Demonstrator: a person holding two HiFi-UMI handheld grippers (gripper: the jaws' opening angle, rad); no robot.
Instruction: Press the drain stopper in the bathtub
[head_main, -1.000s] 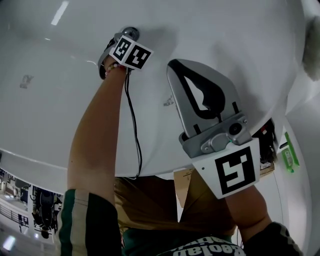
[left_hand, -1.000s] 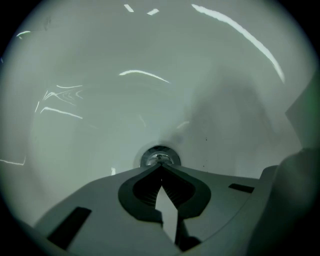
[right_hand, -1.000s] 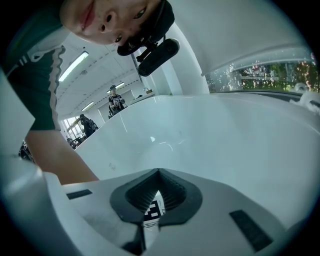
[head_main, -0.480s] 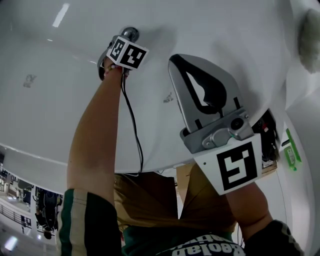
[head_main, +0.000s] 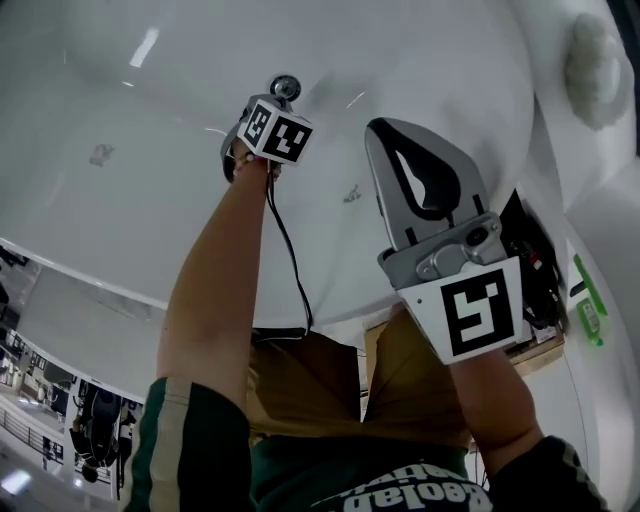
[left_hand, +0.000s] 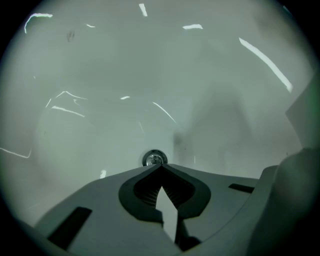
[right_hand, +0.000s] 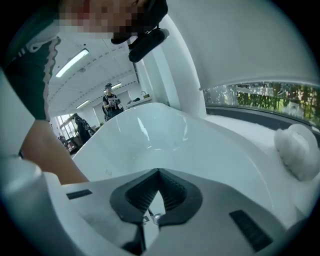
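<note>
Shifted since the earlier frame: in the head view the left gripper and the stopper sit further right and lower, and the stopper now shows clear of the marker cube that overlapped it before.

1. Glossy white bathtub (head_main: 120, 200). Curved basin that fills most of the head view, with ceiling lights reflected on its wall.
2. Person's bare left forearm (head_main: 215, 290). Reaches from a green-and-white sleeve (head_main: 190, 440) at 7 o'clock up into the basin.
3. Right gripper (right_hand: 159, 172). Grey two-jaw tool with black ribbed pads, at 4 o'clock from the left gripper and well apart from it. Its tips are pressed together and nothing is between them.
4. Left gripper (left_hand: 160, 169). Same make, low in the basin. Its jaws meet at the tips around an empty gap.
5. Fluffy white puff (head_main: 590, 55). Lies on the tub rim at 2 o'clock.
6. Thin black cable (head_main: 290, 260). Hangs from the left gripper towards 6 o'clock, along the forearm.
7. Round chrome drain stopper (left_hand: 154, 159). Sits in the tub floor at 12 o'clock of the left gripper's tips, just beside them. Whether they touch cannot be told.
</note>
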